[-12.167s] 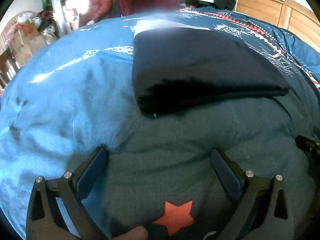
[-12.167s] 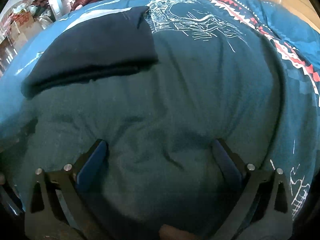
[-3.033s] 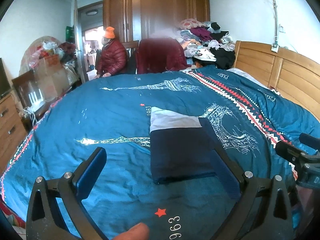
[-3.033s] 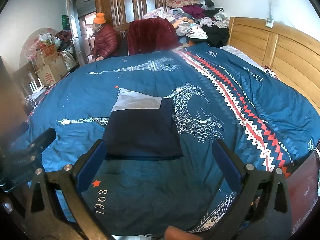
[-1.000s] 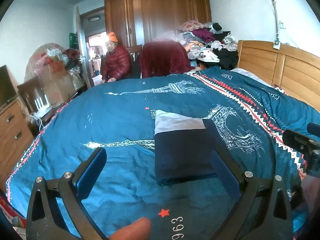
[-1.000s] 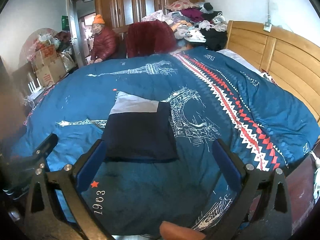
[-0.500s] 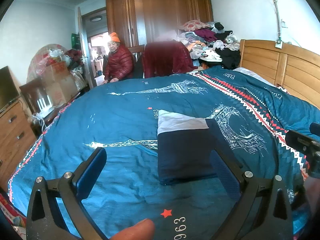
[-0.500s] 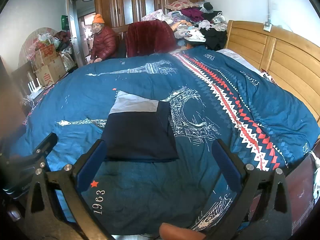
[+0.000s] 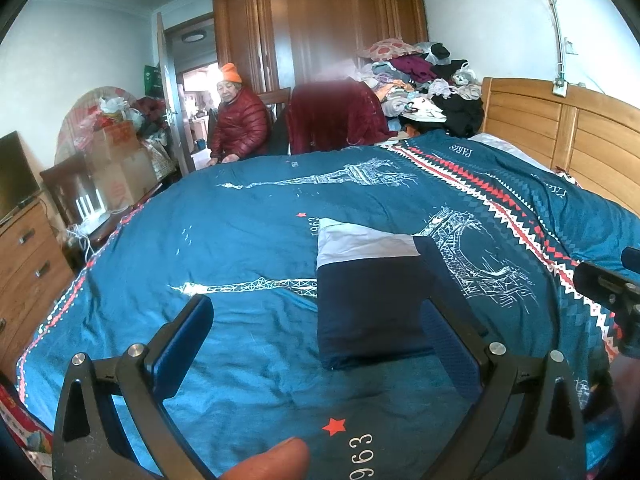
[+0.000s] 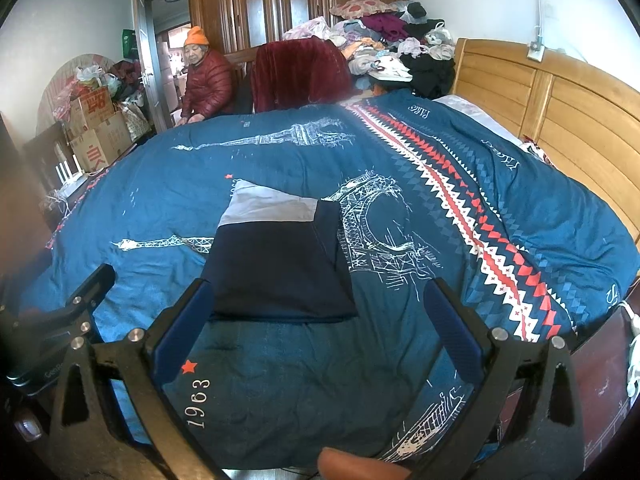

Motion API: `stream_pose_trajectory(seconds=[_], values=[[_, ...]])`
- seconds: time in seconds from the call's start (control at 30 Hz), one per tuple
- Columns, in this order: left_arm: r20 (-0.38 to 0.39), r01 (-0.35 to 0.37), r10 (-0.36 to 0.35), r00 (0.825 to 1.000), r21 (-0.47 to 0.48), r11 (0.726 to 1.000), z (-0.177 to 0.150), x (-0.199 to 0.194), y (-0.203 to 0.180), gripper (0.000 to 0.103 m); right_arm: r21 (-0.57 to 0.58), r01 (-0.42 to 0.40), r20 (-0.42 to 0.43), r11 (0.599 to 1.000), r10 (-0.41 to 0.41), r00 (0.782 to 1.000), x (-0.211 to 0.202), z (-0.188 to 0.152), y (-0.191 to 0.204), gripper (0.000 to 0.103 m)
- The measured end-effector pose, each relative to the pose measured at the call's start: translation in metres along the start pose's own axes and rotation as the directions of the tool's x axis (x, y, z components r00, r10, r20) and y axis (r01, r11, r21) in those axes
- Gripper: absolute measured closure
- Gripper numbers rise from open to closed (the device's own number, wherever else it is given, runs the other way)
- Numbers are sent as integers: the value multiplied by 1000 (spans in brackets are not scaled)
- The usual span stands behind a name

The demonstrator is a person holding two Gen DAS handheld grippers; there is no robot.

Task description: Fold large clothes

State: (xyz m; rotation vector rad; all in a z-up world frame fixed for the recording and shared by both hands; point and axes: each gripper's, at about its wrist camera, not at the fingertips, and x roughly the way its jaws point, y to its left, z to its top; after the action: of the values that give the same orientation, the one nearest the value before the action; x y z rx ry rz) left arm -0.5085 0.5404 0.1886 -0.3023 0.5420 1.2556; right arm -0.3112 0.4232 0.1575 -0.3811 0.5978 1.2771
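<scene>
Pulling back from the bed (image 9: 248, 240), the left claw (image 9: 320, 344) hangs spread and empty above the folded garment (image 9: 368, 300) lying mid-quilt. From the right, the right claw (image 10: 320, 320) likewise gapes, garment (image 10: 276, 264) released; folding looks finished.

A blue quilt (image 9: 248, 240) printed with towers covers the bed, its wooden headboard (image 10: 560, 100) on the right. Beyond it a person in an orange hat (image 10: 197, 36) and red jacket (image 10: 208, 88) sits beside a chair draped in maroon cloth (image 9: 336, 116). Clothes (image 10: 392, 40) are heaped before the wardrobe (image 9: 320, 28); cardboard boxes (image 10: 96, 128) stand on the left.
</scene>
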Motion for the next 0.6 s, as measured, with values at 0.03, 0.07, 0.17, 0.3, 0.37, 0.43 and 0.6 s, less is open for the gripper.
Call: stream_pose_trajectory(seconds=[0.03, 0.07, 0.17, 0.3, 0.37, 0.43, 0.6], values=[[0, -2, 2, 1000, 0, 1000, 0, 0, 0, 0, 1, 0, 0, 1000, 0, 1000, 0, 0, 0, 0], [0, -1, 1, 1000, -1, 1000, 0, 0, 0, 0, 1, 0, 0, 1000, 0, 1000, 0, 0, 0, 0], [1, -1, 1, 1000, -1, 1000, 0, 0, 0, 0, 1, 0, 0, 1000, 0, 1000, 0, 1, 0, 0], [-2, -2, 2, 1000, 1, 1000, 0, 1, 0, 0, 7, -1, -7, 1000, 2, 1000, 1, -5, -2, 0], [-2, -3, 3, 1000, 2, 1000, 1, 1, 0, 0, 6, 0, -9, 1000, 0, 1000, 1, -6, -3, 0], [-1, 0, 0, 1000, 0, 1000, 1, 1, 0, 0, 7, 2, -4, 1000, -2, 1000, 1, -6, -3, 0], [8, 3, -3, 1000, -5, 1000, 3, 3, 3, 0, 7, 5, 0, 1000, -5, 1000, 1, -10, -8, 0]])
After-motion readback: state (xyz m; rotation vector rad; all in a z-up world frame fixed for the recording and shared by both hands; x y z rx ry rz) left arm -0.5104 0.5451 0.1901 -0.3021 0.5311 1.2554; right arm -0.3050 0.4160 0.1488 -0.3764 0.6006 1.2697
